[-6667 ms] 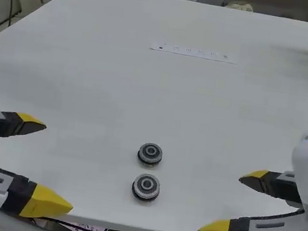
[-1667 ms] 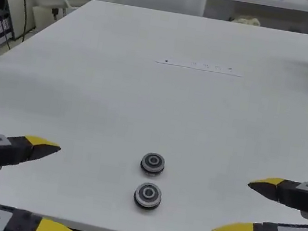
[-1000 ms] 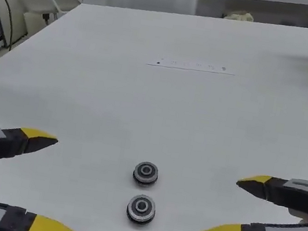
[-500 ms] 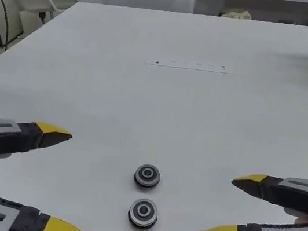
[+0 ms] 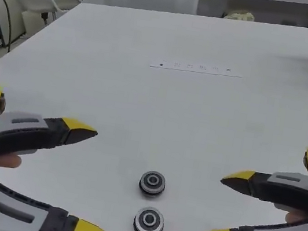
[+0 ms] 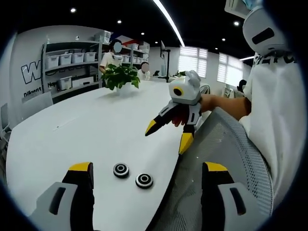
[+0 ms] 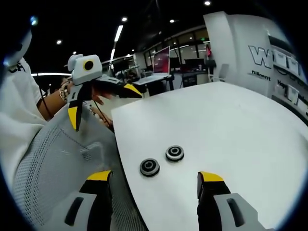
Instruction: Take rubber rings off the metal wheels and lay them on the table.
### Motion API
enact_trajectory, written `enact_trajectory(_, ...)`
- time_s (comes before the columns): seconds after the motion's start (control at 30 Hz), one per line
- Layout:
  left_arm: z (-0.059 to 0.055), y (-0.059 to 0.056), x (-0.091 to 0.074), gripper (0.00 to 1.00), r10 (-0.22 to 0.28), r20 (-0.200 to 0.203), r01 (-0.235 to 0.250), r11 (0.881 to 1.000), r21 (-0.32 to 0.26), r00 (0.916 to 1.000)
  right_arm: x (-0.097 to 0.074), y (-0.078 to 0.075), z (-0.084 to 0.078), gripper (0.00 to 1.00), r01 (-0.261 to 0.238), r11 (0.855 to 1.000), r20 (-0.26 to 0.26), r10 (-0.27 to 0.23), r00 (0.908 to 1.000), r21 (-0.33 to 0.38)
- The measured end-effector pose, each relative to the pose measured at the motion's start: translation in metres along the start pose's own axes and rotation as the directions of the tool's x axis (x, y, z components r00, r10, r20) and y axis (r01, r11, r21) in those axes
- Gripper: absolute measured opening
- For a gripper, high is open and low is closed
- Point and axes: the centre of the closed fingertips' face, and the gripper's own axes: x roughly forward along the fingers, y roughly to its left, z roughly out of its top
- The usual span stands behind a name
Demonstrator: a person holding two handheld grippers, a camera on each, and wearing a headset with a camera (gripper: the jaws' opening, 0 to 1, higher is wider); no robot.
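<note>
Two metal wheels [image 5: 150, 203] with black rubber rings [image 5: 149, 222] lie flat, near each other, on the white table [image 5: 200, 117].

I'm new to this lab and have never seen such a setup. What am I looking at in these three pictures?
There is no robot: a person holds a gripper with two yellow-tipped fingers in each hand. The wide picture comes from a headset camera looking down. The two round pictures come from cameras riding on the left gripper and the right gripper; each also catches the other gripper. On the white table lie two small round metal wheels ringed in black rubber, close together near the person's edge. Both grippers are open and hold nothing.
</note>
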Motion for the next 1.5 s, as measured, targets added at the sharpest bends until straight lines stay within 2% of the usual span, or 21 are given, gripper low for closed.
enact_trajectory(0.2, 0.007, 0.002, 0.009, 0.88, -0.018, -0.002, 0.018, 0.998, 0.054, 0.9998, 0.005, 0.001, 0.003, 0.68, -0.027, 0.999, -0.014, 0.027, 0.9995, -0.041)
enact_trajectory(0.33, 0.012, 0.002, 0.013, 0.88, -0.046, 0.013, 0.045, 0.997, 0.061, 0.9989, 0.010, 0.003, 0.003, 0.65, -0.041, 0.996, -0.032, 0.038, 0.9988, -0.085)
enact_trajectory(0.5, 0.013, 0.005, 0.018, 0.86, -0.057, 0.013, 0.056, 0.995, 0.085, 0.9983, 0.017, 0.009, 0.006, 0.60, -0.070, 0.988, -0.033, 0.066, 0.9972, -0.139)
enact_trajectory(0.53, 0.013, 0.007, 0.020, 0.84, -0.056, 0.018, 0.054, 0.994, 0.095, 0.9983, 0.019, 0.011, 0.003, 0.59, -0.086, 0.984, -0.056, 0.078, 0.9954, -0.154)
enact_trajectory(0.57, 0.014, 0.010, 0.023, 0.82, -0.046, 0.040, 0.041, 0.992, 0.119, 0.9982, 0.021, 0.012, -0.001, 0.58, -0.096, 0.981, -0.081, 0.083, 0.9932, -0.167)
enact_trajectory(0.6, 0.010, 0.010, 0.025, 0.79, -0.048, 0.032, 0.044, 0.992, 0.122, 0.9983, 0.023, 0.013, -0.005, 0.59, -0.109, 0.975, -0.116, 0.088, 0.9894, -0.194)
enact_trajectory(0.67, 0.001, 0.006, 0.028, 0.75, -0.084, -0.009, 0.084, 0.983, 0.163, 0.9965, 0.027, 0.016, -0.007, 0.59, -0.129, 0.964, -0.139, 0.098, 0.9855, -0.233)
enact_trajectory(0.7, -0.003, 0.007, 0.030, 0.73, -0.085, -0.028, 0.089, 0.978, 0.190, 0.9960, 0.028, 0.017, -0.007, 0.58, -0.131, 0.963, -0.139, 0.100, 0.9852, -0.235)
enact_trajectory(0.83, -0.004, 0.011, 0.038, 0.68, -0.092, -0.013, 0.093, 0.977, 0.191, 0.9956, 0.039, 0.019, -0.003, 0.54, -0.138, 0.959, -0.128, 0.109, 0.9859, -0.249)
enact_trajectory(0.97, -0.009, 0.013, 0.047, 0.62, -0.118, -0.014, 0.119, 0.979, 0.169, 0.9929, 0.046, 0.020, -0.006, 0.52, -0.146, 0.945, -0.136, 0.110, 0.9846, -0.294)
enact_trajectory(1.07, -0.015, 0.015, 0.053, 0.60, -0.128, -0.023, 0.130, 0.978, 0.161, 0.9915, 0.051, 0.020, -0.010, 0.43, -0.160, 0.941, -0.135, 0.124, 0.9831, -0.299)
enact_trajectory(1.13, -0.027, 0.015, 0.058, 0.56, -0.142, -0.069, 0.153, 0.969, 0.192, 0.9875, 0.056, 0.021, -0.013, 0.41, -0.168, 0.942, -0.137, 0.133, 0.9816, -0.290)
enact_trajectory(1.2, -0.035, 0.013, 0.064, 0.53, -0.149, -0.082, 0.163, 0.967, 0.196, 0.9854, 0.061, 0.021, -0.017, 0.42, -0.168, 0.942, -0.140, 0.132, 0.9813, -0.291)
enact_trajectory(1.23, -0.039, 0.011, 0.067, 0.52, -0.166, -0.092, 0.181, 0.965, 0.190, 0.9818, 0.063, 0.020, -0.020, 0.41, -0.166, 0.940, -0.148, 0.126, 0.9810, -0.298)
enact_trajectory(1.33, -0.047, 0.007, 0.073, 0.46, -0.185, -0.097, 0.200, 0.963, 0.180, 0.9779, 0.068, 0.016, -0.024, 0.37, -0.152, 0.941, -0.145, 0.112, 0.9831, -0.302)
enact_trajectory(1.37, -0.051, 0.007, 0.075, 0.43, -0.181, -0.087, 0.192, 0.971, 0.146, 0.9797, 0.069, 0.015, -0.024, 0.36, -0.150, 0.942, -0.141, 0.112, 0.9837, -0.299)
enact_trajectory(1.43, -0.058, 0.006, 0.077, 0.38, -0.185, -0.086, 0.194, 0.974, 0.118, 0.9790, 0.072, 0.014, -0.025, 0.35, -0.141, 0.950, -0.132, 0.107, 0.9855, -0.280)
enact_trajectory(1.5, -0.065, 0.003, 0.078, 0.37, -0.204, -0.115, 0.219, 0.965, 0.143, 0.9723, 0.074, 0.014, -0.023, 0.32, -0.118, 0.955, -0.095, 0.096, 0.9909, -0.273)
